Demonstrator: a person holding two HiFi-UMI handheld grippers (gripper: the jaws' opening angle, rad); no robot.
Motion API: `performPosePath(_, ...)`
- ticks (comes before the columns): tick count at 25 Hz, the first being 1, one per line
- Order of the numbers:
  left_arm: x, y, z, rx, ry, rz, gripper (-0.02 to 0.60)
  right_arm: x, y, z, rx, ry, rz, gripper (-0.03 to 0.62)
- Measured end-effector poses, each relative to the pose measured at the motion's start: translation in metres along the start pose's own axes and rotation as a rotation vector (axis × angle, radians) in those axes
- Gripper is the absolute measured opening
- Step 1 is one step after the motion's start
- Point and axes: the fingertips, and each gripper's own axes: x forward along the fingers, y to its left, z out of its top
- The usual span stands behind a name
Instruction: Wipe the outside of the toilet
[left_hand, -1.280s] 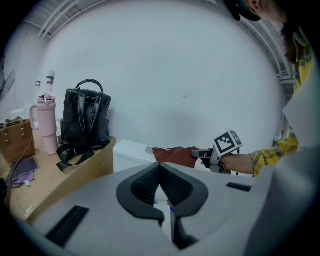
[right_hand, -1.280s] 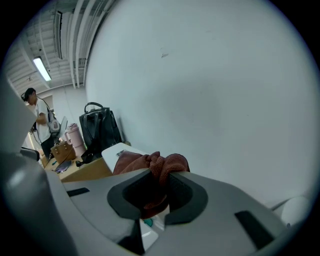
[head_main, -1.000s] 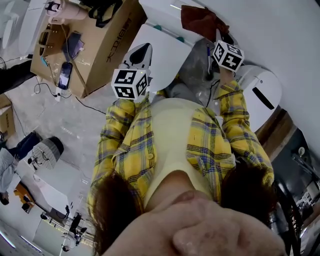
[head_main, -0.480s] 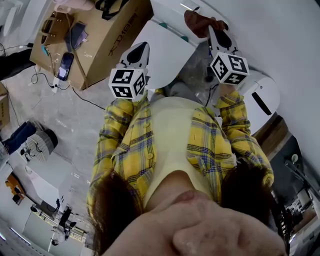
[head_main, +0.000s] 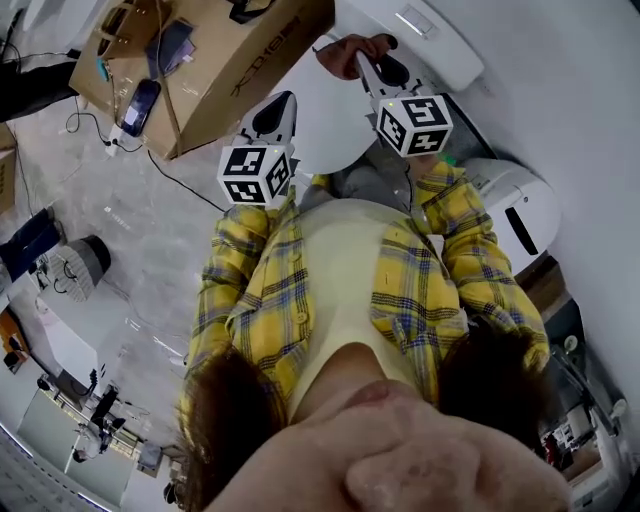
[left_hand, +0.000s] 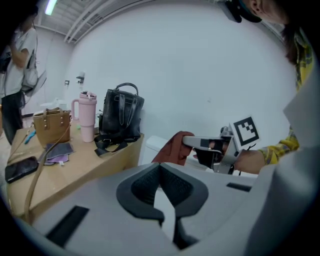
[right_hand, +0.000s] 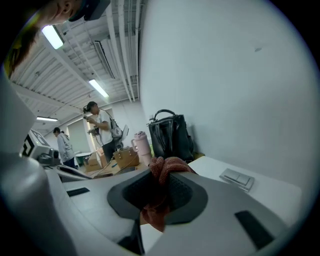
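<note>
The white toilet shows at the top of the head view, with its lid (head_main: 322, 122) and its tank (head_main: 432, 38), which carries a flush button. My right gripper (head_main: 365, 62) is shut on a reddish-brown cloth (head_main: 341, 52) and holds it over the back of the lid, next to the tank. In the right gripper view the cloth (right_hand: 168, 167) bulges out between the pads, and the tank top (right_hand: 272, 195) lies just to the right. My left gripper (head_main: 280, 104) hovers above the lid's left side, shut and empty. The left gripper view shows its jaws pressed together (left_hand: 160, 171).
A cardboard-topped bench (head_main: 215, 70) stands left of the toilet with a phone (head_main: 140, 102), a black handbag (left_hand: 120, 114), a pink tumbler (left_hand: 87, 116) and a brown bag (left_hand: 51, 128). A white bin (head_main: 522, 205) sits at the right. Cables (head_main: 175, 190) cross the floor. People (right_hand: 100, 131) stand behind.
My right gripper has carried the cloth leftward, from the right side by the bin to the lid's back edge beside the tank. The left gripper has barely moved.
</note>
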Motion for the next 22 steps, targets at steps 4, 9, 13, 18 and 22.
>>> performPosePath(4, -0.004, 0.011, -0.009, -0.024, 0.014, 0.033, 0.008, 0.045, -0.002, -0.029, -0.031, 0.057, 0.001, 0.077)
performPosePath(9, -0.007, 0.022, -0.020, -0.052, 0.032, 0.074, 0.008, 0.101, -0.015, -0.060, -0.072, 0.131, -0.031, 0.077)
performPosePath(13, -0.004, 0.028, -0.025, -0.068, 0.042, 0.086, 0.008, 0.131, -0.032, -0.063, -0.082, 0.148, -0.077, 0.076)
performPosePath(18, 0.001, 0.033, -0.027, -0.089, 0.051, 0.087, 0.008, 0.144, -0.054, -0.066, -0.078, 0.168, -0.154, 0.076)
performPosePath(22, 0.008, 0.034, -0.027, -0.084, 0.057, 0.077, 0.008, 0.139, -0.067, -0.072, -0.061, 0.184, -0.203, 0.077)
